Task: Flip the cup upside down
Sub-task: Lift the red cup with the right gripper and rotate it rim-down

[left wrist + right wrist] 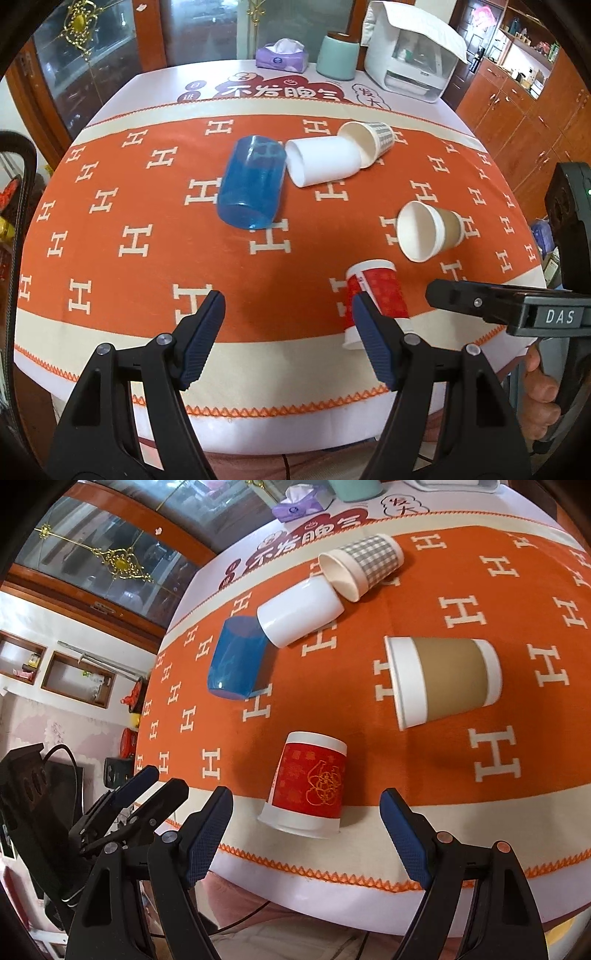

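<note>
A red paper cup [308, 781] stands upside down near the table's front edge; it also shows in the left wrist view [376, 295]. A brown-banded cup [443, 679] [428, 230], a blue plastic cup [253, 182] [236, 659], a white cup [321, 160] [299, 611] and a checked cup [369, 142] [364, 566] all lie on their sides. My left gripper [288, 332] is open and empty over the front edge. My right gripper [306, 830] is open and empty, just in front of the red cup.
An orange cloth with white H marks [147, 236] covers the table. At the far edge stand a purple tissue box [282, 55], a mint canister [338, 55] and a white appliance [413, 51]. Wooden cabinets [517, 110] stand to the right.
</note>
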Available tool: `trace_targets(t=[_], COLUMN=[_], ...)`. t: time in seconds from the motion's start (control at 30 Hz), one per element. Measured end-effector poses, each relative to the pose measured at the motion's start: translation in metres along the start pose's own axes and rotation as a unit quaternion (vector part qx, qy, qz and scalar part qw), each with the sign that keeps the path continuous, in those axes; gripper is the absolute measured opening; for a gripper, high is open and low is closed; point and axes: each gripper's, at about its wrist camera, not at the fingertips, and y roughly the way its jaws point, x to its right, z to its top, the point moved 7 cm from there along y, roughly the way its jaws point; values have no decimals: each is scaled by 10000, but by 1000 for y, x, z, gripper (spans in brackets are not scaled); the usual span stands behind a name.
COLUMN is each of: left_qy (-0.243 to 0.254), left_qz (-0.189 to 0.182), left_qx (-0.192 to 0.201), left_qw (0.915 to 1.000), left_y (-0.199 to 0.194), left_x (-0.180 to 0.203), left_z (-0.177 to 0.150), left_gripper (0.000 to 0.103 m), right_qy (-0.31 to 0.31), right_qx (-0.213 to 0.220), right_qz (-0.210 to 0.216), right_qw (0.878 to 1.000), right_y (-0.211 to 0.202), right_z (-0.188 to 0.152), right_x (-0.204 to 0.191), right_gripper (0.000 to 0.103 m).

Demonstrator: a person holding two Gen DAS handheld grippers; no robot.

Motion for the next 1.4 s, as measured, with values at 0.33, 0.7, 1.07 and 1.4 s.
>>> trace_targets(t=[0.33,0.7,1.07,1.4], left_qy=[-329,-550,-626,-622], left_qz=[-248,-398,-391,-390], left_qx=[-374,-596,-633,-286], left_qw=[9984,9959,9953,9969], left_y=[33,54,58,45], left_x=[-22,-30,-34,-30], left_z=[-7,-11,-15,-6], left_gripper=[53,53,53,53], right_qy=[240,428,536,-382], right_qx=[-580,-1023,-1198,318], right_qz=[-101,-179,79,-53], right_qw=[9980,9937,9913,9987], right_y=[41,80,93,57], right_z=[8,11,4,15], right_x=[5,8,7,-17], right_gripper=[81,73,60,60])
